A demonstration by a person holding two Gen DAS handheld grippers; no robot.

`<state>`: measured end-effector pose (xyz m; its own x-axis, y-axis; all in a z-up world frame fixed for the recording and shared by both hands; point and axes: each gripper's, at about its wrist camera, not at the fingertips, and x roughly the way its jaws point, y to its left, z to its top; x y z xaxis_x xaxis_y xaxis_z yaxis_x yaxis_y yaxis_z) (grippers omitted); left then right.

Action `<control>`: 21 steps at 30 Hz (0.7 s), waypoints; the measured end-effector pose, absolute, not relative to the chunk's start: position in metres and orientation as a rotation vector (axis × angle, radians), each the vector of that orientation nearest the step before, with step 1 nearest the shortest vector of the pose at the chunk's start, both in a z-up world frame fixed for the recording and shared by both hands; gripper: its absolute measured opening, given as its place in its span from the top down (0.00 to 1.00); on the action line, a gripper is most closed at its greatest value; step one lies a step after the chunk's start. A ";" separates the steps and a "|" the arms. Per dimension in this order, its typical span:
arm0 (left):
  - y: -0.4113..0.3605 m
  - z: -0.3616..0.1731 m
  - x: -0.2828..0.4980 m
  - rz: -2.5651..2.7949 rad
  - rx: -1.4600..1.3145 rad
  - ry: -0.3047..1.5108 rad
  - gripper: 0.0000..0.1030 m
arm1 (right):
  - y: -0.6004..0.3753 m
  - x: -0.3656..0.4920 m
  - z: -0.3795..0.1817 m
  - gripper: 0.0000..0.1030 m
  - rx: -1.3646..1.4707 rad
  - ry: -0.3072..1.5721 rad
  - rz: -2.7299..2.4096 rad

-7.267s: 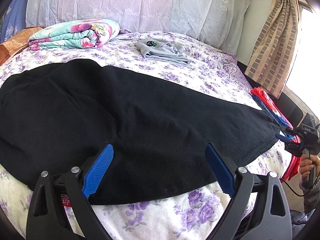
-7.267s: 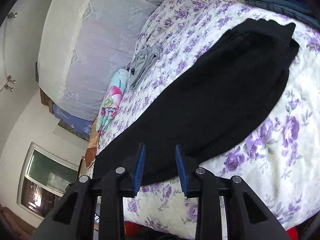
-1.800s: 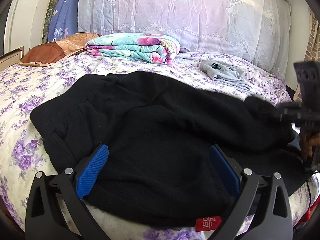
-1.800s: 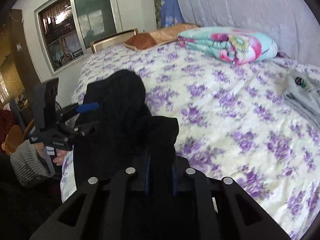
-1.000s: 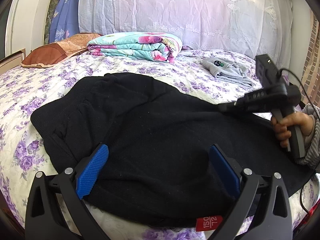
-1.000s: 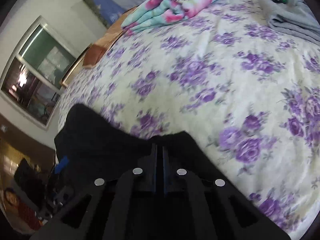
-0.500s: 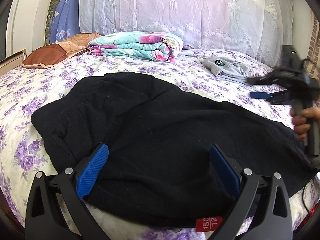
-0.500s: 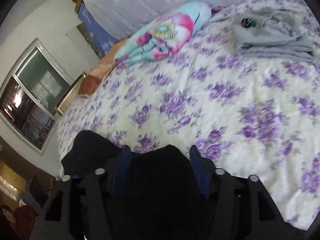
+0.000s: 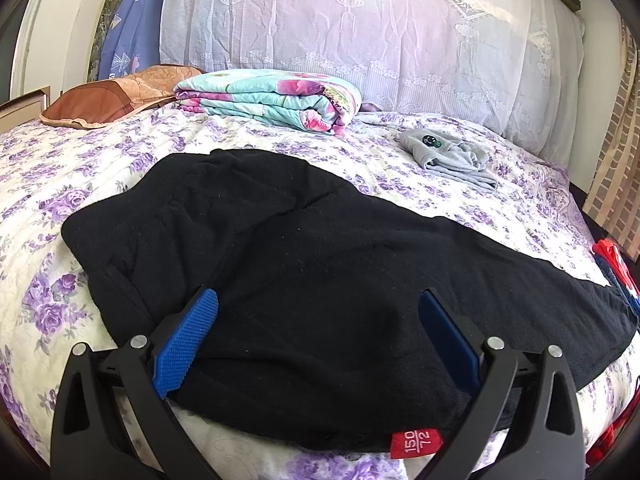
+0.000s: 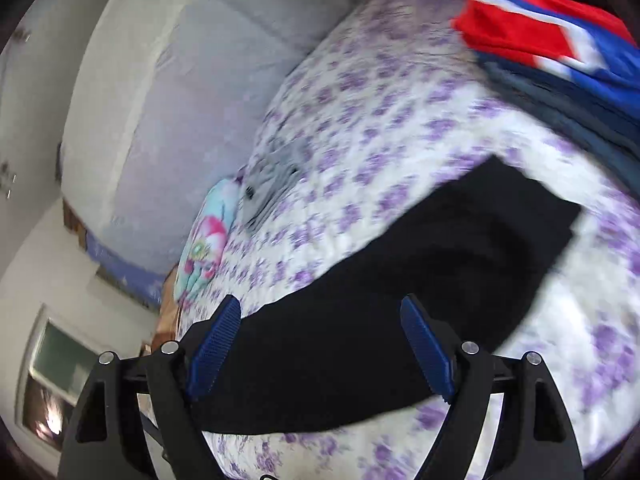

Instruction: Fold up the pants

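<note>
Black pants (image 9: 320, 272) lie flat on the floral bed, waistband at the left, legs stretching right, a red size tag (image 9: 416, 438) at the near edge. My left gripper (image 9: 316, 340) is open and empty, its blue pads just above the pants' near edge. My right gripper (image 10: 320, 352) is open and empty, hovering over the leg end of the pants (image 10: 440, 272); this view is blurred by motion.
A folded floral blanket (image 9: 272, 98) and a brown pillow (image 9: 108, 98) lie at the back left, a grey folded garment (image 9: 448, 154) at the back right. A stack of red and blue clothes (image 10: 560, 52) sits at the bed's right edge, beyond the leg cuffs.
The right gripper let go of the pant leg, opened wide and swung away to the right end of the bed; it has left the left wrist view. The left gripper stayed put.
</note>
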<state>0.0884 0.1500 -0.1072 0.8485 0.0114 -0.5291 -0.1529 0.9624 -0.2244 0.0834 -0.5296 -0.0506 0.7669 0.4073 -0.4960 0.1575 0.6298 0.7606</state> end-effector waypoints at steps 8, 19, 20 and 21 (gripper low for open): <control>0.145 -0.106 0.091 0.126 -0.245 0.581 0.05 | -0.569 0.085 -0.103 0.20 1.080 0.774 0.065; 0.143 -0.107 0.091 0.142 -0.221 0.591 0.05 | -0.571 0.122 -0.106 0.10 1.059 0.713 0.015; 0.143 -0.107 0.091 0.142 -0.220 0.593 0.05 | -0.570 0.121 -0.105 0.08 1.047 0.709 0.017; 0.143 -0.107 0.091 0.140 -0.220 0.595 0.05 | -0.568 0.122 -0.104 0.06 1.029 0.699 0.023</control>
